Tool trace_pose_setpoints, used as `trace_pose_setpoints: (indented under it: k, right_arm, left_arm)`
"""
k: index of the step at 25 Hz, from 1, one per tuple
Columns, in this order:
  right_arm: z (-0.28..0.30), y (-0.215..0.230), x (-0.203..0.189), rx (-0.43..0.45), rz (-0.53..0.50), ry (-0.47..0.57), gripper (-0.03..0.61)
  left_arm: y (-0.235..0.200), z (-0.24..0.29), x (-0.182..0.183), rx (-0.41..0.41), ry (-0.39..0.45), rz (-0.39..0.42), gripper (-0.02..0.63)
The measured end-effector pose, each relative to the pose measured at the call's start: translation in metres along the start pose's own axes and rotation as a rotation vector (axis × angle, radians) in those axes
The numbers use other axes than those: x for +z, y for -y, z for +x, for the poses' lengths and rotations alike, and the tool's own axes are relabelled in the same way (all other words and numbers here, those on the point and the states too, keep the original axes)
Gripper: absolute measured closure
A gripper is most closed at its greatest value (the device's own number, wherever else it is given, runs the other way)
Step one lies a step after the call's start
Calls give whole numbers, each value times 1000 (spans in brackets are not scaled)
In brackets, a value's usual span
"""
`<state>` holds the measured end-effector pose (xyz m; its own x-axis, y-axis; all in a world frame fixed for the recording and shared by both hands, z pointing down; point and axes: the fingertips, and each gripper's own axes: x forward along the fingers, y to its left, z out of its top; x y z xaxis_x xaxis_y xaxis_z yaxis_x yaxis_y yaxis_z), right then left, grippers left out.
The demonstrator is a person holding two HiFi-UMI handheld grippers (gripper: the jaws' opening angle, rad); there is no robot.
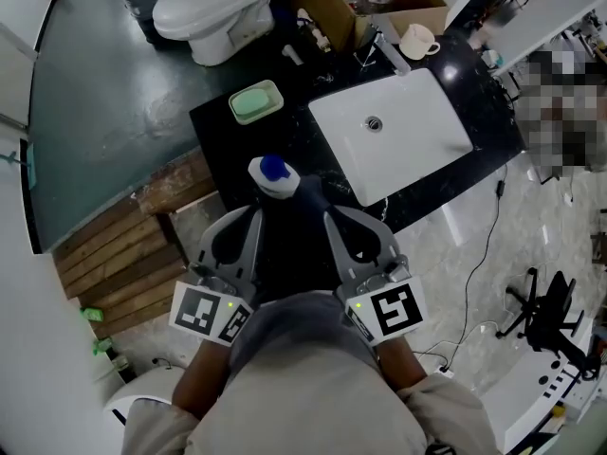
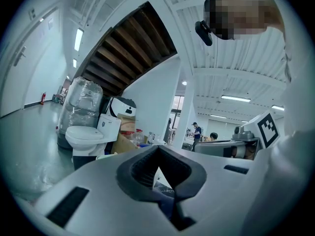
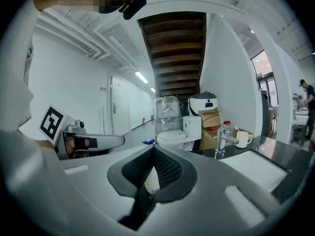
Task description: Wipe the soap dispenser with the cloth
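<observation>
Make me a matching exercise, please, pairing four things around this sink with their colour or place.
Things:
1 soap dish
2 mug
3 soap dispenser
4 toilet

Colour or place:
A white with a blue top
B on the floor beyond the counter
C pale green, left of the sink
D cream, beside the tap

Pairs: 1-C, 2-D, 3-A, 4-B

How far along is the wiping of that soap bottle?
Done: the cloth seems picked up, pinched by the shut left gripper. In hand: cloth sits against the soap dispenser; right gripper shut alongside. Left: probably more wiping; cleanliness can't be judged.
</observation>
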<state>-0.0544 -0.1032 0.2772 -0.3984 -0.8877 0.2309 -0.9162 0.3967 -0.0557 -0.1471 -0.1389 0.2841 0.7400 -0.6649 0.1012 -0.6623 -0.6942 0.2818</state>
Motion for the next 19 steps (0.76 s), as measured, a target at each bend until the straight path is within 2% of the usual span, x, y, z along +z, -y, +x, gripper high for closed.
trace_pose_setpoints:
  k: [19]
  right_arm:
    - [-1, -5, -2, -10, -11, -26, 580]
  left_arm:
    - [0, -3, 3, -4, 2, 6, 607]
